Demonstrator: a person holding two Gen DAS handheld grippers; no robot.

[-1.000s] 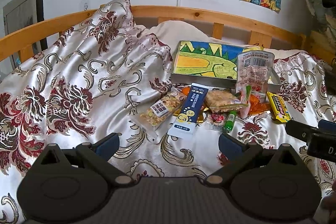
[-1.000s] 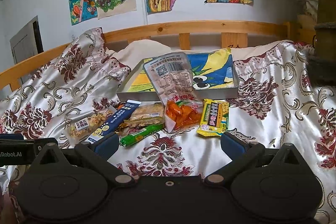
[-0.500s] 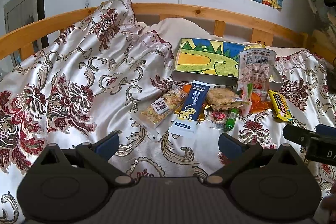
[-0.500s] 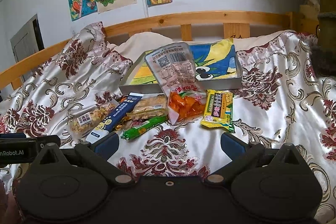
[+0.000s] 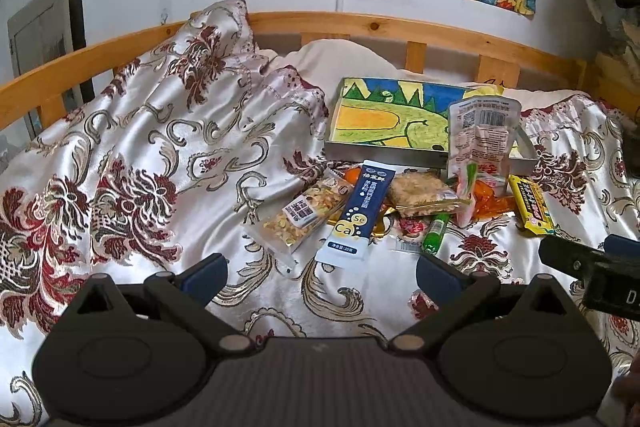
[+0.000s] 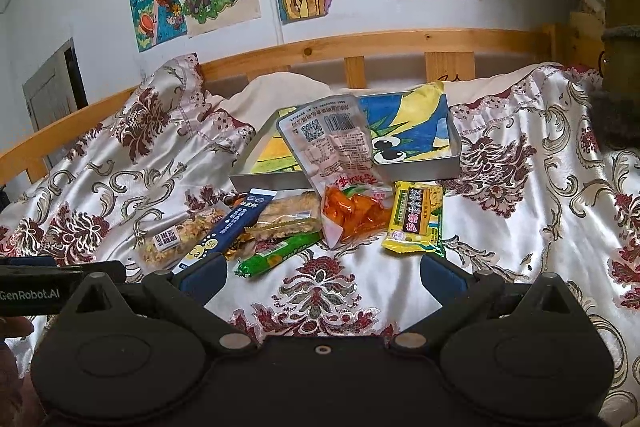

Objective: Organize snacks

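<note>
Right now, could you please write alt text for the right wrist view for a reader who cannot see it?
The open right gripper hovers over a floral bedspread, facing a pile of snack packets: a green stick, a yellow packet and an orange-filled bag. Behind the pile lies a shallow metal tray lined with a drawing.

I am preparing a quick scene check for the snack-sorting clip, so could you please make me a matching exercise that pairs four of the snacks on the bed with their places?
Things:
1. yellow snack packet
2. green snack stick
3. dark blue sachet
4. clear pouch of orange snacks

Places:
A. leans up against the front wall of the grey tray
B. farthest right of the pile
C. nearest the right gripper, in front of the pile
D. between the nut mix pack and the crumbly bar

Pairs: 1-B, 2-C, 3-D, 4-A
</note>
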